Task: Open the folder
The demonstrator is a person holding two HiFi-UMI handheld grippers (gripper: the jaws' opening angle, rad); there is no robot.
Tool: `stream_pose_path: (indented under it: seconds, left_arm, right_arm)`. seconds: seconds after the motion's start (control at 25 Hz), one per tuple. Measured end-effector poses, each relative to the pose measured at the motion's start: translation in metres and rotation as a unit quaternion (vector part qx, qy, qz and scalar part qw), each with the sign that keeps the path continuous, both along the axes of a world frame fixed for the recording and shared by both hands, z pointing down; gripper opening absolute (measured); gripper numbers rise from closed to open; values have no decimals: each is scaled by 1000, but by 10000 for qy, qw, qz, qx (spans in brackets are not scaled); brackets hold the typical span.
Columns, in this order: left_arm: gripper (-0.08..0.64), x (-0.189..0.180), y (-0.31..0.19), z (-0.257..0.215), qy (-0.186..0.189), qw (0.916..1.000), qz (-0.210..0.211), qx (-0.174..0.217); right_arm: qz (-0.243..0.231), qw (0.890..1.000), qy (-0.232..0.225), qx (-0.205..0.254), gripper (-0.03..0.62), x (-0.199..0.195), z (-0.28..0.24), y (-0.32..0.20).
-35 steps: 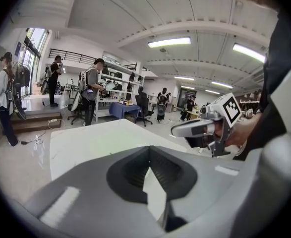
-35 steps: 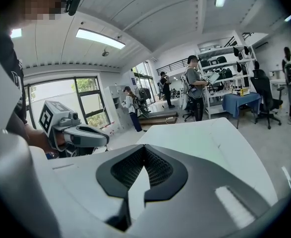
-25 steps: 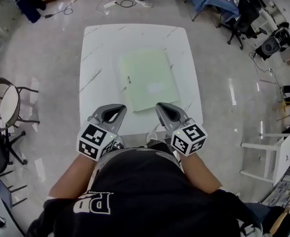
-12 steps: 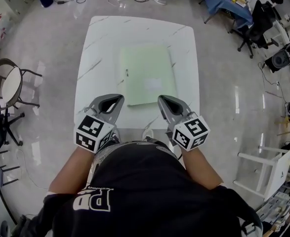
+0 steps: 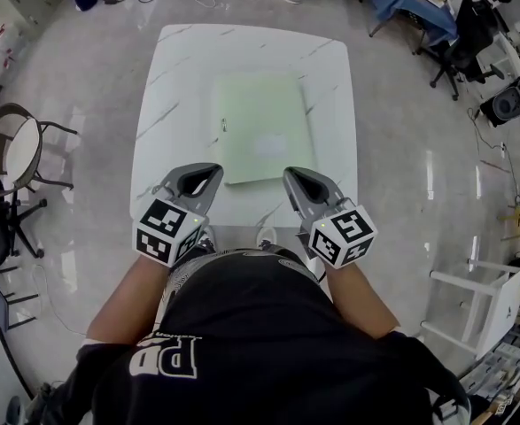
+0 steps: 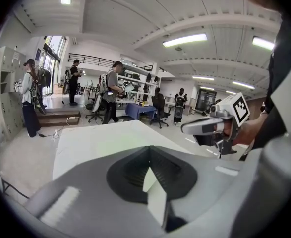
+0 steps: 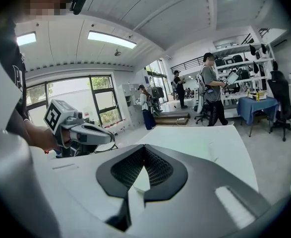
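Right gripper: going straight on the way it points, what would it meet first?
Probably the green folder, by its near right corner: the right gripper points forward and down at it. Depth is unclear, so it might touch bare table just short of the folder first.

White marbled table (image 5: 166, 87), closed pale green folder (image 5: 261, 127) lying flat on it

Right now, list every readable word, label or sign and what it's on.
Black shirt, big white letters: creased, not surely readable.
Pale green flat folder, white label: too small to read.
Left gripper and right gripper, square markers: black-and-white patterns, no words.
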State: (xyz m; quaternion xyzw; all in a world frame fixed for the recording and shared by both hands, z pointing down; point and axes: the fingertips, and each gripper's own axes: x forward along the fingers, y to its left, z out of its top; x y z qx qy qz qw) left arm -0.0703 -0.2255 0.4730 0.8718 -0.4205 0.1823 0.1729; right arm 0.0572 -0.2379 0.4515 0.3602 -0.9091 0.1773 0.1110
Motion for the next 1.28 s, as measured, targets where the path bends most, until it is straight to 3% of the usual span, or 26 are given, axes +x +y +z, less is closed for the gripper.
stream_pose_path:
  seconds: [0.24, 0.56, 1.0, 1.28]
  left_arm:
    - [54, 3, -4, 59, -456, 9983, 271, -238]
    - [54, 9, -5, 153, -1099, 9870, 775, -877]
    - [54, 18, -8, 178, -1399, 9803, 1018, -949]
    - [55, 18, -9, 179, -1167, 9829, 1044, -967]
  right_arm:
    - [79, 9999, -36, 84, 0, 4, -7, 1]
    - [114, 9999, 20, 89, -2, 6, -6, 7]
    - [238, 9997, 56, 60, 0, 14, -3, 12]
    - [305, 9994, 79, 115, -2, 19, -4, 11]
